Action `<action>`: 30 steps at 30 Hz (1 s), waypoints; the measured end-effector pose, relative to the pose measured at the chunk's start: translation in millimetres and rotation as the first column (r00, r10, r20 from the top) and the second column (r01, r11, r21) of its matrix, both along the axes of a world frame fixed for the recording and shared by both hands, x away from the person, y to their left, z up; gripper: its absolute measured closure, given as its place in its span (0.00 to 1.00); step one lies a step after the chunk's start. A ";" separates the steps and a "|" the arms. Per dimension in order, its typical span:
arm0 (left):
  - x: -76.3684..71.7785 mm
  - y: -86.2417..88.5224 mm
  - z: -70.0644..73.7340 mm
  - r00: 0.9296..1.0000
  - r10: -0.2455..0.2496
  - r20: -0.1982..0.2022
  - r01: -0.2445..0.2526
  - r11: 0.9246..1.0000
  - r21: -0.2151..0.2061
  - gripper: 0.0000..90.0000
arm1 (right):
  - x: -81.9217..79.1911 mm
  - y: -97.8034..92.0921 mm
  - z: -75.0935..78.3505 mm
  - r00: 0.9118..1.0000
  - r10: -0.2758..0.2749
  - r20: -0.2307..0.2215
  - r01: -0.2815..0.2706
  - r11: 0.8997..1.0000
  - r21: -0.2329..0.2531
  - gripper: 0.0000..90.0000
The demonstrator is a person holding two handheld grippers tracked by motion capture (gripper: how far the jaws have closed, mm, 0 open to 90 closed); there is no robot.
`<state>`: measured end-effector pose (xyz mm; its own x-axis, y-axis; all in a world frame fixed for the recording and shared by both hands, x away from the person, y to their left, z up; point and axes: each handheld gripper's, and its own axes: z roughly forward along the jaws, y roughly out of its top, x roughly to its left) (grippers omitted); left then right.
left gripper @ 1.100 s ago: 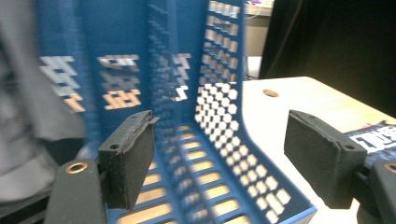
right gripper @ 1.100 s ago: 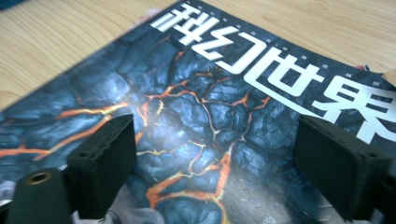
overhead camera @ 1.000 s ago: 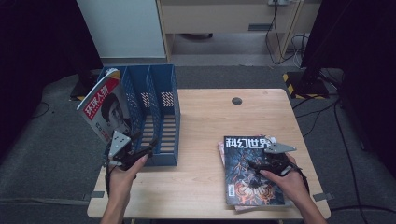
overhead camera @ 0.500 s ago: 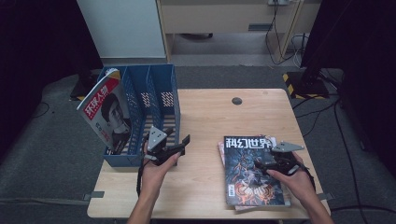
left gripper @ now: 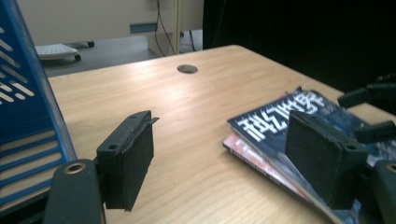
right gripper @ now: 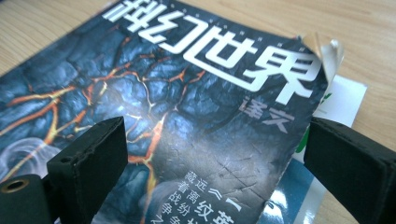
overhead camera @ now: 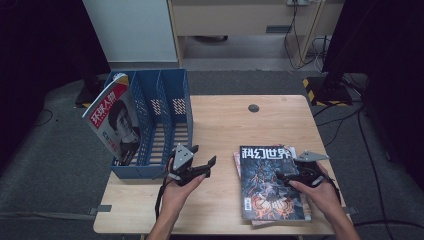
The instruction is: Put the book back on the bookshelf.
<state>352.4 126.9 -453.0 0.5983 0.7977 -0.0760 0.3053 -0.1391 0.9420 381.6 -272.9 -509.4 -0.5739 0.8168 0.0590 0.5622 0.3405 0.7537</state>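
Here, the left hand-held gripper point(overhead camera: 204, 162) is hovering over the bare tabletop point(overhead camera: 225, 125), just beside the front right corner of the blue file rack point(overhead camera: 165, 105), with its jaws standing wide apart and nothing between them. In the left gripper view its two black pads point(left gripper: 127, 163) are framing open wood, and past the farther pad a stack of magazines point(left gripper: 280, 126) is lying flat.

The right hand-held gripper point(overhead camera: 286, 178) is sitting low over the right edge of the top magazine point(overhead camera: 267, 182), the dark one with white characters across its head and orange cracks on its cover. Its jaws are also spread apart: in the right gripper view one pad is hanging over the cover and the other is standing off beyond the magazine's right edge, so the edge is lying between them without being pinched. Whether the pads are touching the paper I cannot tell. The cover's upper right corner point(right gripper: 322, 46) is curling up, and a lighter magazine point(right gripper: 341, 95) is peeking out from underneath.

The stack is resting on the right half of the tabletop, well apart from the rack. Another magazine point(overhead camera: 112, 122), red-titled with a portrait, is standing tilted in the rack's leftmost slot, leaning outward to the left.
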 end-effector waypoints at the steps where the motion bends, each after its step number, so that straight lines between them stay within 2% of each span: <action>1: -1.2 -0.6 0.1 1.000 0.004 0.009 -0.004 1.000 0.015 0.26 | 0.6 0.8 -1.1 1.000 -0.004 -0.003 0.004 1.000 -0.002 0.07; 4: -3.1 -2.5 -2.1 1.000 -0.002 0.002 0.002 1.000 0.015 0.26 | 1.6 1.4 -3.3 1.000 -0.006 -0.014 0.006 1.000 -0.006 0.07; 7: -4.8 -7.3 -4.9 1.000 -0.016 0.002 0.016 0.999 0.048 0.26 | 1.9 0.5 -4.3 1.000 -0.009 -0.018 0.009 1.000 0.004 0.07; 10: -6.3 -12.8 -7.4 0.999 -0.031 -0.008 0.032 0.998 0.048 0.26 | 2.7 -1.2 -5.5 1.000 -0.005 -0.020 0.005 1.000 0.015 0.07; 17: -8.9 -28.2 -18.7 0.997 -0.069 -0.043 0.072 0.994 0.079 0.26 | 0.3 0.5 -3.1 1.000 0.005 0.003 -0.005 1.000 -0.009 0.10; 22: -10.3 -38.1 -22.9 0.994 -0.095 -0.056 0.100 0.990 0.098 0.25 | 0.4 0.4 -3.0 1.000 0.007 0.003 -0.007 1.000 -0.011 0.11; 30: -7.5 -45.2 -34.3 0.991 -0.102 -0.086 0.111 0.987 0.112 0.25 | -1.0 1.7 -1.4 1.000 0.012 0.017 -0.012 1.000 -0.029 0.13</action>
